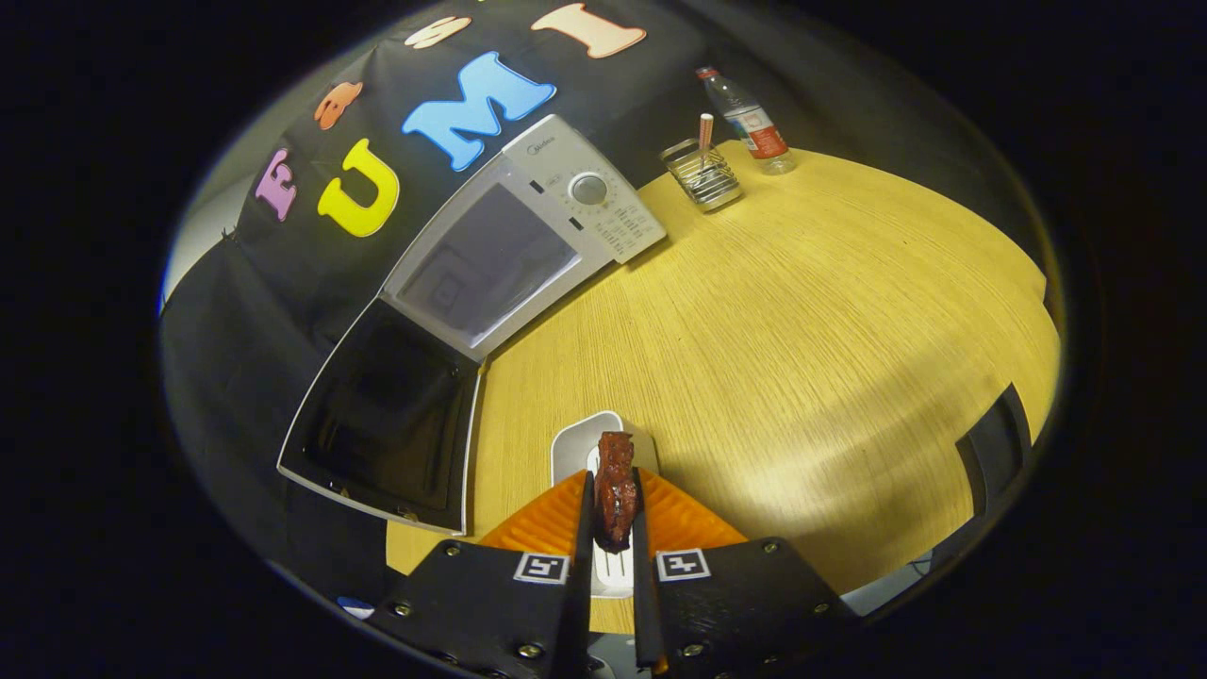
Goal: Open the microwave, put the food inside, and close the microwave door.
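A dark red-brown piece of food (615, 490) stands upright between the two fingers of my gripper (614, 519), which is shut on it. Under the food lies a small white plate (577, 445) on the wooden table. Beyond the fingers and to their left stands a white microwave (528, 236) against the black cloth wall. Its door (387, 420) is swung wide open toward me, dark glass facing up. The microwave's cavity (486, 264) shows grey and bare. A round dial (588, 190) sits on its control panel.
A yellow wooden table (801, 339) spreads to the right of the microwave. At its far side stand a wire holder (702, 174) with a stick in it and a plastic water bottle (750, 120). A dark chair back (995, 448) sits at the table's right edge.
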`<action>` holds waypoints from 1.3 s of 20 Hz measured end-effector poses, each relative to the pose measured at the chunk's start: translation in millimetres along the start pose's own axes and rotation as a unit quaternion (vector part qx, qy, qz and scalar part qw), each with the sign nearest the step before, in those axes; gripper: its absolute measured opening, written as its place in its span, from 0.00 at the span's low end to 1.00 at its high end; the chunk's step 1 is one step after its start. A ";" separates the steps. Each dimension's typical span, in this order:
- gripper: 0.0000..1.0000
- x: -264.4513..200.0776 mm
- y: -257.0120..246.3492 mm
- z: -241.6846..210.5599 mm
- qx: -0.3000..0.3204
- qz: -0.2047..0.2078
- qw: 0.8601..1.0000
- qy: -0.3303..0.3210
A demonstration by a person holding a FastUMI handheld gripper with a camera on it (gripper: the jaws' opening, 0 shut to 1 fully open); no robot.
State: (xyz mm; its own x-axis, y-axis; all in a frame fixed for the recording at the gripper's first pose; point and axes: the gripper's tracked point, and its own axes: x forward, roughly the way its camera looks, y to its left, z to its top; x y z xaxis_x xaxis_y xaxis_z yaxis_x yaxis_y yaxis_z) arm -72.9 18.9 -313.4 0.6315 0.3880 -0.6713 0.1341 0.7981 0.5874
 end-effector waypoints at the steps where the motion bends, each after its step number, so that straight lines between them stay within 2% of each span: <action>1: 0.08 -8.8 -1.2 5.5 -0.003 -0.008 1.000 -0.008; 7: 0.08 -19.9 22.5 17.8 0.001 0.010 1.000 -0.024; 14: 0.07 -23.8 89.7 70.7 -0.017 0.057 0.996 -0.073; 19: 0.07 -8.2 127.7 101.1 -0.042 0.074 0.992 -0.096; 26: 0.07 37.7 155.2 127.7 -0.074 0.076 0.989 -0.105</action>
State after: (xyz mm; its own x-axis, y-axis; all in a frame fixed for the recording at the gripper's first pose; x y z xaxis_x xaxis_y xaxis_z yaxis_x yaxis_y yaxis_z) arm 69.2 98.5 -189.8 0.7823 0.4170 -0.4628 -0.0782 0.8027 0.5912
